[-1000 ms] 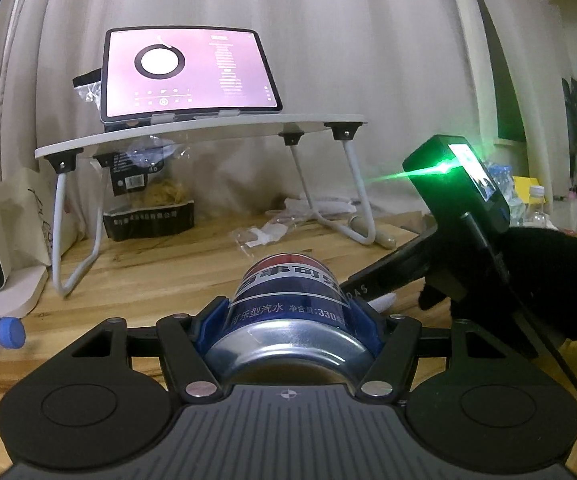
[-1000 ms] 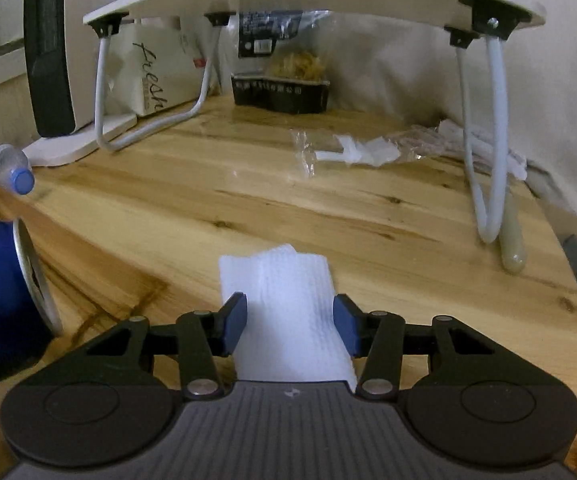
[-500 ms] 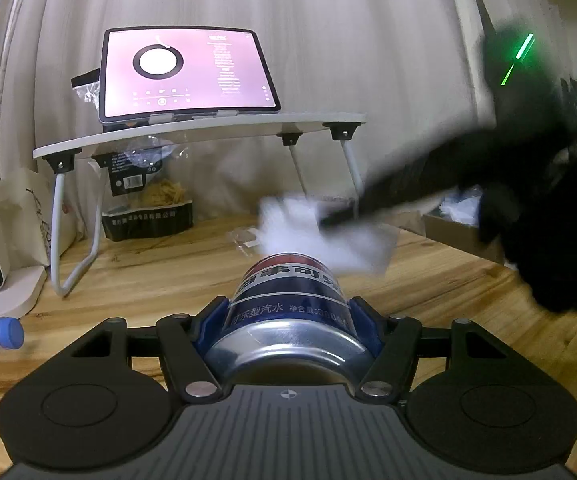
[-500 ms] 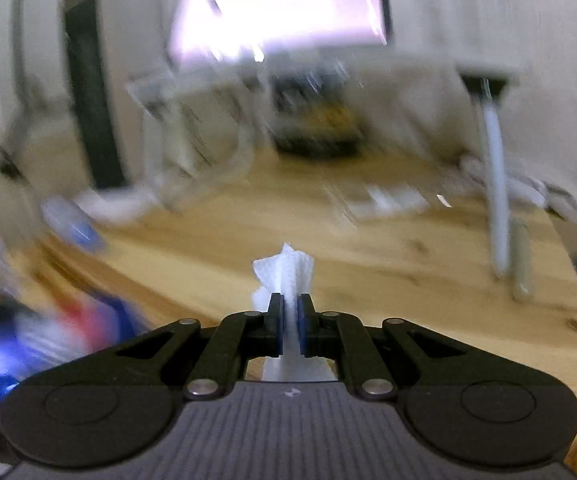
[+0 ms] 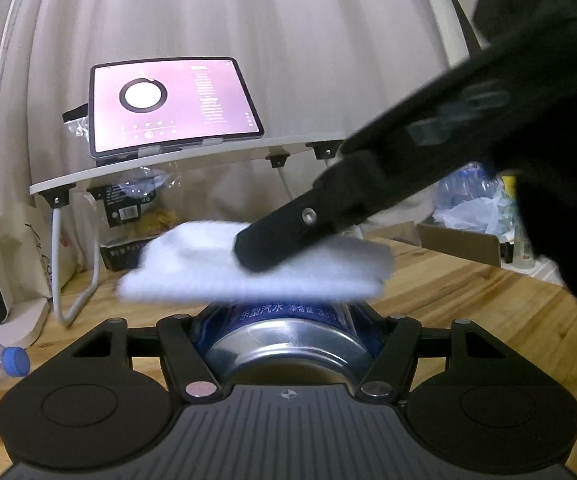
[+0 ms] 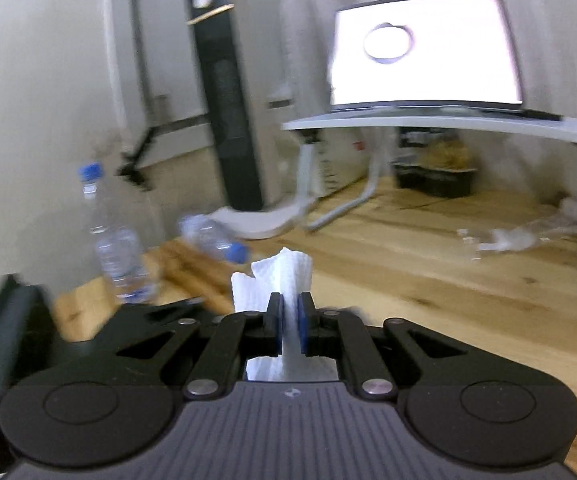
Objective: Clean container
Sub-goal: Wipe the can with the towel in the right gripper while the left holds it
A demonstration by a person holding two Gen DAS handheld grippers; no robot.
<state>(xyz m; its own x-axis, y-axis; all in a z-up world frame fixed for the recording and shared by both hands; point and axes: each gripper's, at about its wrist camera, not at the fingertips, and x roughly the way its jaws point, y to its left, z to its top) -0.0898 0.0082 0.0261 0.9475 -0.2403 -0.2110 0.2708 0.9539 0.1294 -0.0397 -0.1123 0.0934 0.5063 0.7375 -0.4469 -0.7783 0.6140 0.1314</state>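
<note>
Wipe on the can, one gripper on each.

The left gripper (image 5: 288,320) has its two fingers closed round a blue aluminium soda can (image 5: 288,330) lying on its side, shiny silver base facing back toward the gripper, white print along the blue wall. The right gripper (image 6: 289,326) is pinched nearly shut on a white folded paper towel (image 5: 256,268), which sticks out crumpled past its blue pads (image 6: 302,326). From the left wrist view the towel lies flat across the top of the can, right in front of the left fingers, a bit blurred. Beyond both grippers there's a pink-lit tablet (image 5: 168,106) on a white lap desk (image 5: 192,158), all on a wooden table (image 5: 468,292).
</note>
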